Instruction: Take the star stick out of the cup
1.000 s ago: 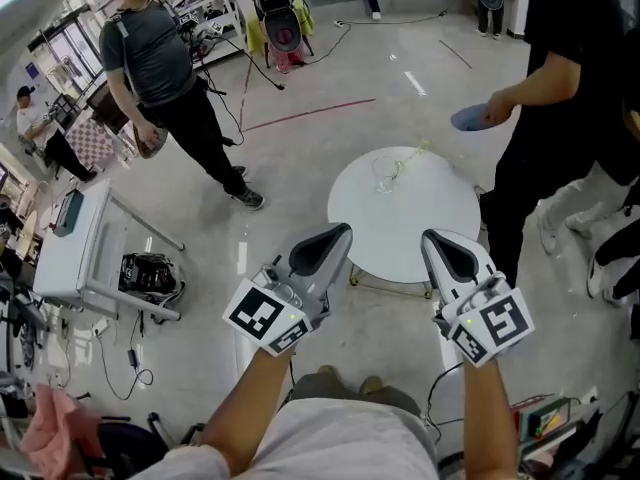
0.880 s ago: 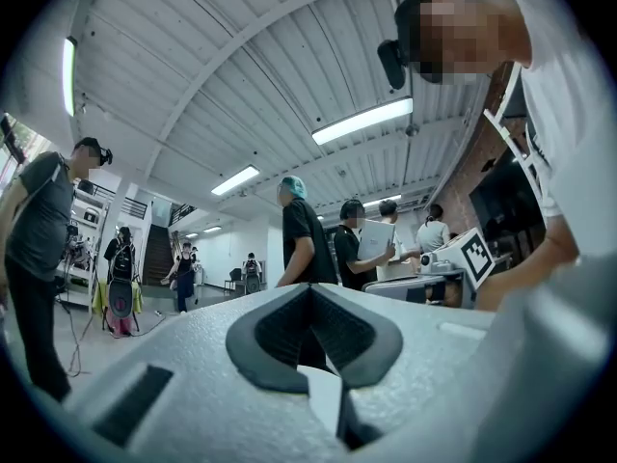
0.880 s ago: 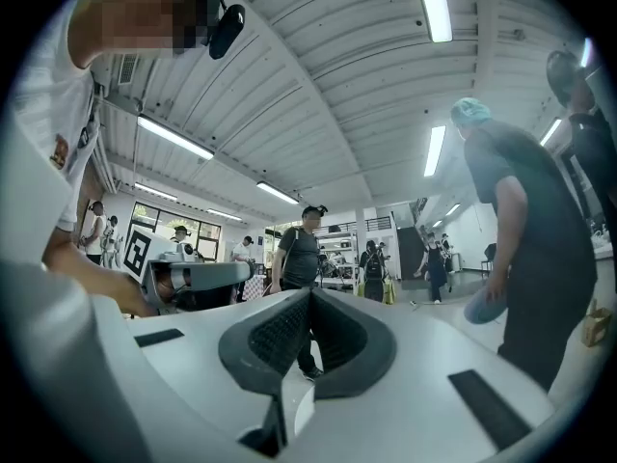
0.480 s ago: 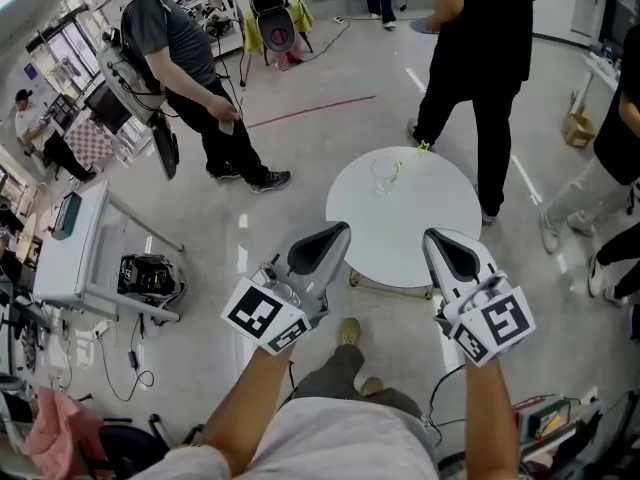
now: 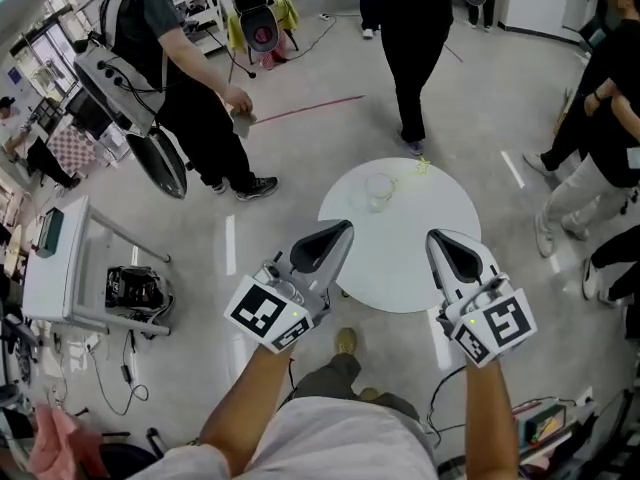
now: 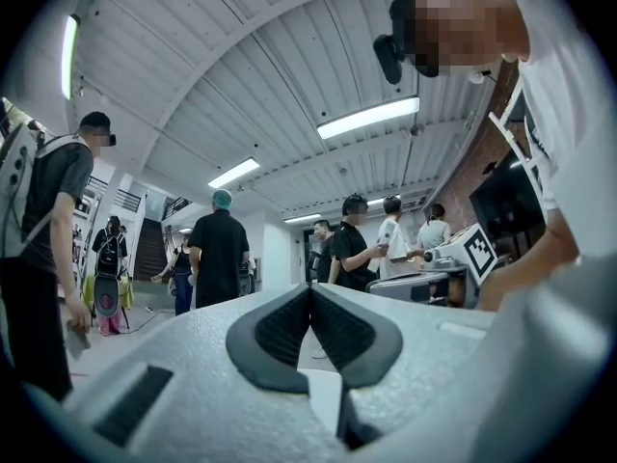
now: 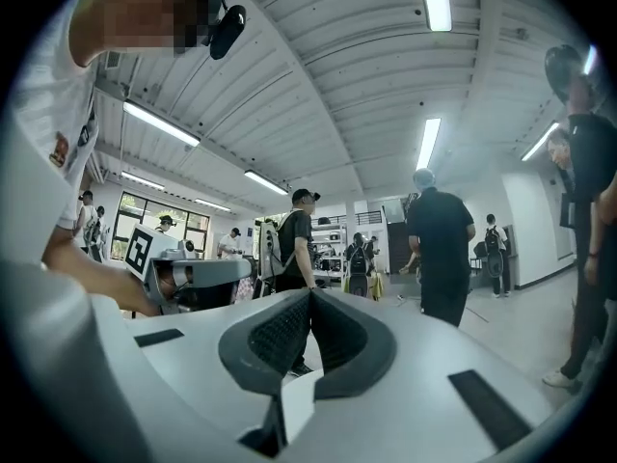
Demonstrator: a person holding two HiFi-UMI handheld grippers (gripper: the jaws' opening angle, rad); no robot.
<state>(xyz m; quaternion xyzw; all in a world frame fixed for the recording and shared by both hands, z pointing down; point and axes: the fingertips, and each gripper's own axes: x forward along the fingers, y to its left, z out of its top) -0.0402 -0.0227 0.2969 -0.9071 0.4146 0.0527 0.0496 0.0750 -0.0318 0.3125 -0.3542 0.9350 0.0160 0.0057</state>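
On the round white counter (image 5: 400, 243), a yellow star stick (image 5: 420, 167) leans from a clear cup (image 5: 378, 190); glossy floor (image 5: 300, 168); left tool (image 5: 341, 230), right tool (image 5: 438, 239) closed, empty.

I saw a round white desk (image 5: 400, 258) on the glossy grey floor (image 5: 290, 158). A clear cup (image 5: 379, 190) sat near its far edge, and the star stick (image 5: 421, 167) leaned out of it to the right. My left hand-held gripper (image 5: 343, 230) and right hand-held gripper (image 5: 434, 238) hovered at the near edge with jaws together, well apart from the cup. People stood beyond.
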